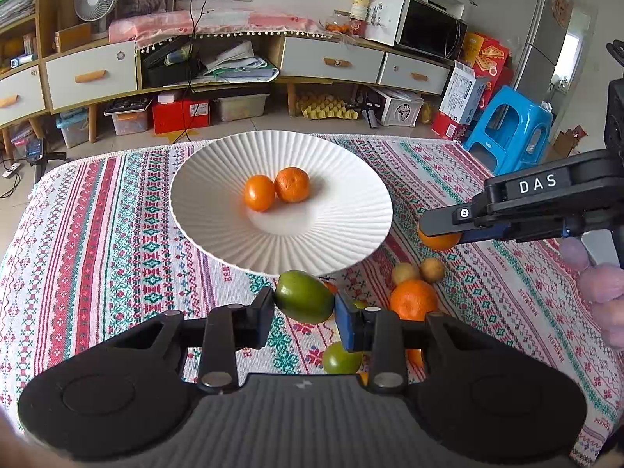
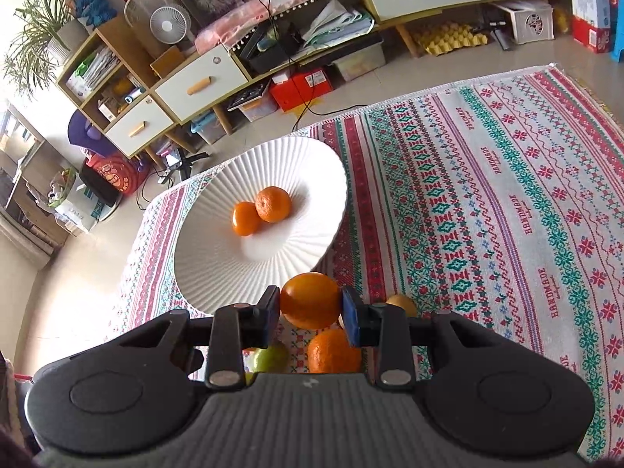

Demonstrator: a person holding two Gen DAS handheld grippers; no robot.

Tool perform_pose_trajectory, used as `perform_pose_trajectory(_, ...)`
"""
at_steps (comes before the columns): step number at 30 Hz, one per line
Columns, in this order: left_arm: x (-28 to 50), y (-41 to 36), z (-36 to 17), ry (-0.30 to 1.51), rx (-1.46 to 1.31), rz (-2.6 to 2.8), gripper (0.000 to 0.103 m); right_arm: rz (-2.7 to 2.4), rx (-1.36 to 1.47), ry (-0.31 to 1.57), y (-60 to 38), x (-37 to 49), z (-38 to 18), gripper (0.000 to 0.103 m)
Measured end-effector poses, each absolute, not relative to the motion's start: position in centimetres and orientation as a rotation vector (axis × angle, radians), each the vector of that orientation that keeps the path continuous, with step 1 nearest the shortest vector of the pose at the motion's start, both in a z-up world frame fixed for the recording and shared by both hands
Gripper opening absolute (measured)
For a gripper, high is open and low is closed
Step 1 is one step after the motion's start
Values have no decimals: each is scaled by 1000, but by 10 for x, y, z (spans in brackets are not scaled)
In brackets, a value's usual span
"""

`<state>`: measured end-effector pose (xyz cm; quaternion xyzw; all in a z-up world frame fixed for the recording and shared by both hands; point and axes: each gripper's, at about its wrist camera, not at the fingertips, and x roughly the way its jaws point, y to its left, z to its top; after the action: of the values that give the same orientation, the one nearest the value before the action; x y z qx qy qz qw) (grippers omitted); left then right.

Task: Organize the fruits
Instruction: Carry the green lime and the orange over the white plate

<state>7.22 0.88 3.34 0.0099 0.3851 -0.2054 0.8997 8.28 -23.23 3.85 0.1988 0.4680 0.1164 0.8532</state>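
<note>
Two oranges (image 1: 276,190) on plate (image 1: 218,210), left gripper (image 1: 304,306) clamping green fruit (image 1: 305,296), right gripper (image 2: 311,307) clamping orange (image 2: 311,305).

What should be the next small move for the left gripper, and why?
Probably carry the green fruit forward over the white plate and release it beside the two oranges. The left gripper already has its jaws shut on it, near the plate's rim.

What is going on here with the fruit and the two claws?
A person holds a claw in each hand and sorts fruit on a patterned cloth. The left claw grips a green fruit, and the right claw grips an orange, both near the white plate. Two small oranges already sit on the plate. More loose fruit waits on the cloth.
</note>
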Motion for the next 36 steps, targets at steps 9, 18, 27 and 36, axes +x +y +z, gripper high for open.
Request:
perform_pose_trajectory(9,96,-1,36,787,26,-407,35,287,457,966,-214,108,39,30)
perform_pose_trajectory(18,123,-3,12,745,61,-415,35,315,446,989,-200,131,24,30)
perform_pose_trajectory(27,146,-4,1,742,61,-421,35,344,401,993,-188,145,17,30)
perform_pose_trajectory(36,155,-9,-5,754,42,-455,36,344,374,1011,-182,155,10,30)
